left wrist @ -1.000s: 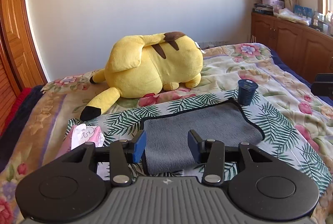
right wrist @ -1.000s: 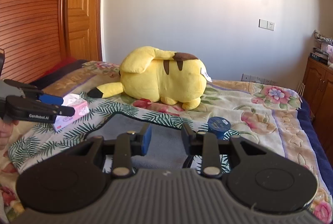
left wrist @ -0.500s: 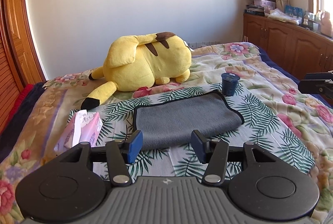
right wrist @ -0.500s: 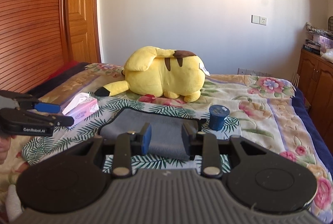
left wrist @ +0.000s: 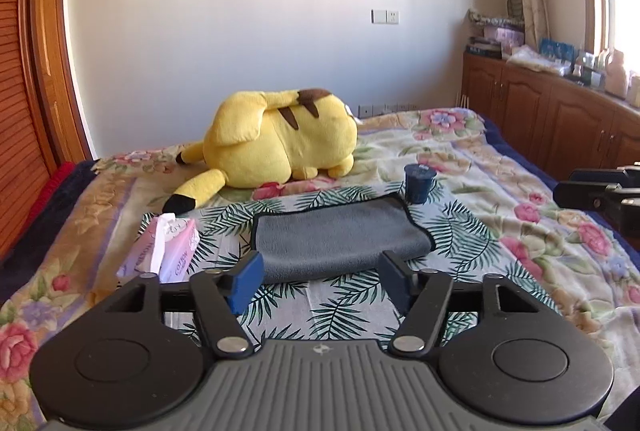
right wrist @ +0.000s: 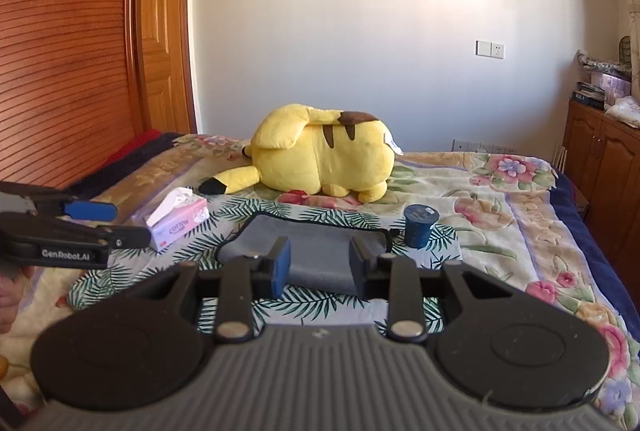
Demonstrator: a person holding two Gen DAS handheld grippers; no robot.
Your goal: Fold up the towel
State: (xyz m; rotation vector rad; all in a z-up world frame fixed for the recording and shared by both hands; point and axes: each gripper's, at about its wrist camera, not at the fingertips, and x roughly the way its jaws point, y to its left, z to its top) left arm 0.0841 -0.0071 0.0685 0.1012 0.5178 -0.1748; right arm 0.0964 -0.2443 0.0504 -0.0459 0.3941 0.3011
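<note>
A grey towel with a dark hem lies folded flat on the leaf-patterned cloth on the bed; it also shows in the right wrist view. My left gripper is open and empty, held back from the towel's near edge. It also shows from the side at the left of the right wrist view. My right gripper is open and empty, above the bed in front of the towel. Part of it shows at the right edge of the left wrist view.
A yellow plush toy lies behind the towel. A dark blue cup stands at the towel's far right corner. A pink tissue box lies left of the towel. Wooden cabinets line the right wall, a wooden door the left.
Both grippers have pulled back and up from the towel, which now lies farther off. The left jaws have opened wider. The towel has not moved.
</note>
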